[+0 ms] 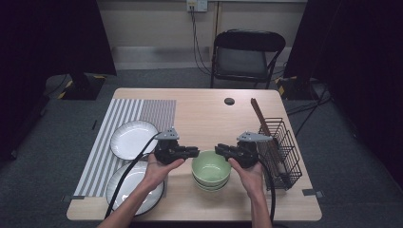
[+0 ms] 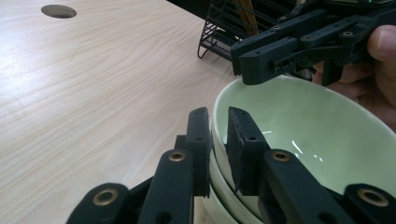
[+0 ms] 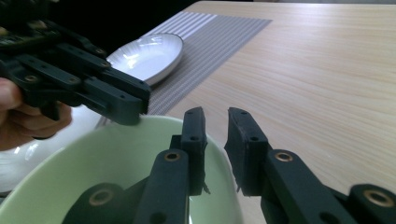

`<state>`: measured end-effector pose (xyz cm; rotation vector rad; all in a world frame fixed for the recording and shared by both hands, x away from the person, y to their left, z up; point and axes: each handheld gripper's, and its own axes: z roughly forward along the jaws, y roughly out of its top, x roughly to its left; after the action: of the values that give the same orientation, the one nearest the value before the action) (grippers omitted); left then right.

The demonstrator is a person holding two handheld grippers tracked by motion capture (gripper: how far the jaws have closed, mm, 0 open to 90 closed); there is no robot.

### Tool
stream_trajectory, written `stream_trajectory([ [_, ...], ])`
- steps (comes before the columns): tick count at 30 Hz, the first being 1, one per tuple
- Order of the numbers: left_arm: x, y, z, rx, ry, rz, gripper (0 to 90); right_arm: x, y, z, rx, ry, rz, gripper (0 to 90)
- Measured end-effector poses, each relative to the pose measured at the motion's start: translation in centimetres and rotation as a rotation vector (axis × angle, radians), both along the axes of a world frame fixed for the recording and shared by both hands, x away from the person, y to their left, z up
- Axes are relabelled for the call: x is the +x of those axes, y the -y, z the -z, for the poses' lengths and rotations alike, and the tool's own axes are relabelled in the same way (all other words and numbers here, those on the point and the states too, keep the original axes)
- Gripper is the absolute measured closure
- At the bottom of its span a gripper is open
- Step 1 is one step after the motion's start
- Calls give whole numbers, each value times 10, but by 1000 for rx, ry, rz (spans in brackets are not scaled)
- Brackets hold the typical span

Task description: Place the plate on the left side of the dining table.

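High view: both jaws clamped on the green bowl's rim.
Left gripper [image 1: 194, 152] and right gripper [image 1: 219, 149] gripped opposite sides of the top green bowl [image 1: 211, 167], stacked on another near the table [image 1: 209, 114] front edge.

left tool [image 2: 215, 123] | jaws astride green bowl [image 2: 299, 130] rim | right tool [image 2: 261, 58] opposite

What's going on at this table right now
A person holds a tool in each hand, one on either side of a stack of green bowls near the table's front edge. The left tool straddles the top bowl's rim, one jaw outside and one inside. The right tool sits over the opposite rim the same way. Two white plates lie on a striped mat, and a wire rack stands at the right.
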<state>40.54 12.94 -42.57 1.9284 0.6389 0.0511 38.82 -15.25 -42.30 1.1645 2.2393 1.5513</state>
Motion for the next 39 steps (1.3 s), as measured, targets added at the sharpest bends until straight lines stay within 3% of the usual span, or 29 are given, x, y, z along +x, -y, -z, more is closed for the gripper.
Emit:
stream_trajectory([
  [2,1,-1,2,-18,-13,6,780,0,3,3,0,-9,-6,768],
  [7,3,0,4,-13,-5,16,803,0,9,9,27,-27,-12,860],
  [14,5,0,7,-4,-10,23,832,1,8,11,37,-24,-9,868],
  [18,8,-1,9,-27,-38,27,831,1,9,12,44,-35,-12,868],
  [21,5,-2,5,-12,-10,14,793,2,8,14,37,-43,-17,865],
  [23,3,-6,0,-45,5,35,753,1,9,15,44,-40,-16,864],
  [25,-3,-9,-7,-47,32,49,670,1,8,15,41,-32,-14,863],
  [28,-14,-12,-17,-40,71,86,652,1,7,15,32,-22,-21,857],
  [33,-33,-12,-27,-49,100,152,615,2,4,18,22,-13,-28,844],
  [39,-45,-7,-33,-65,105,207,613,2,4,19,27,-18,-30,846],
])
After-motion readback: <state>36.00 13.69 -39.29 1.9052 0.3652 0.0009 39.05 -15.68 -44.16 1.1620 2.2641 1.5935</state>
